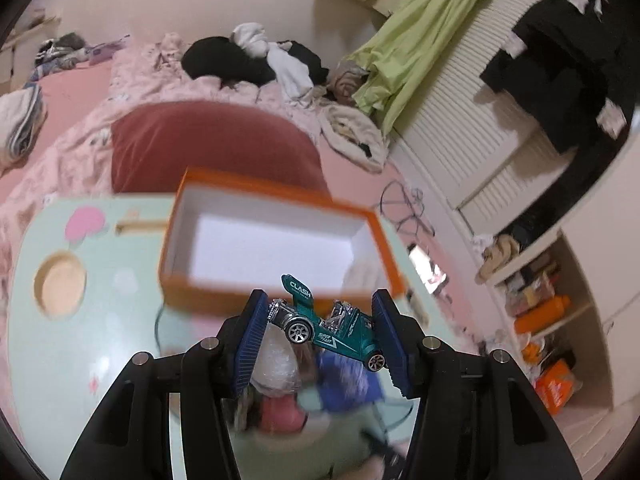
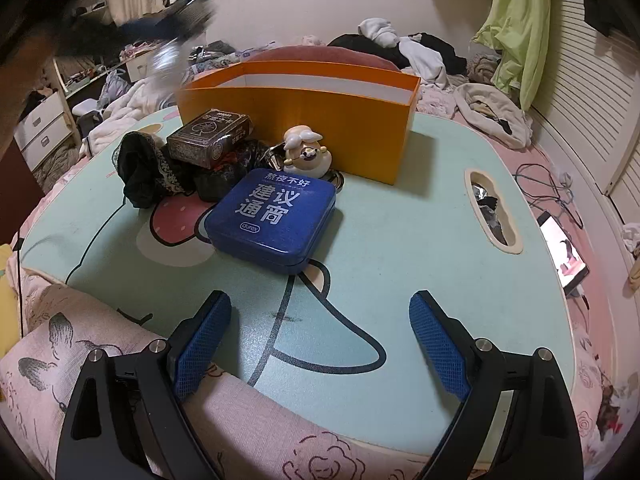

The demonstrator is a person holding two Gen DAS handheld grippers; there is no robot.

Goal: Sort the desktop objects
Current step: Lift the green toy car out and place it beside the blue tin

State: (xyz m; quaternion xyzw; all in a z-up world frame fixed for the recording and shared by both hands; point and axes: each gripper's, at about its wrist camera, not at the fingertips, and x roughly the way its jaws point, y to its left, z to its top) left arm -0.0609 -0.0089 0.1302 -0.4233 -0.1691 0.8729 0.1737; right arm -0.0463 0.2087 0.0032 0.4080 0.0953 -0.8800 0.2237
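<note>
The mint lap table (image 2: 400, 240) carries the orange box (image 1: 276, 240) at twelve o'clock. The left gripper (image 1: 320, 328) is clamped on the teal toy car (image 1: 332, 320), above the box's near rim. Carry it past that rim before releasing. The right gripper (image 2: 320, 340) hangs apart, idle.

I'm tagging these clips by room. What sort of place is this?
Most likely a bedroom: a lap table sits on a bed with pink bedding, clothes are piled behind it, and louvered closet doors line the right wall.
</note>
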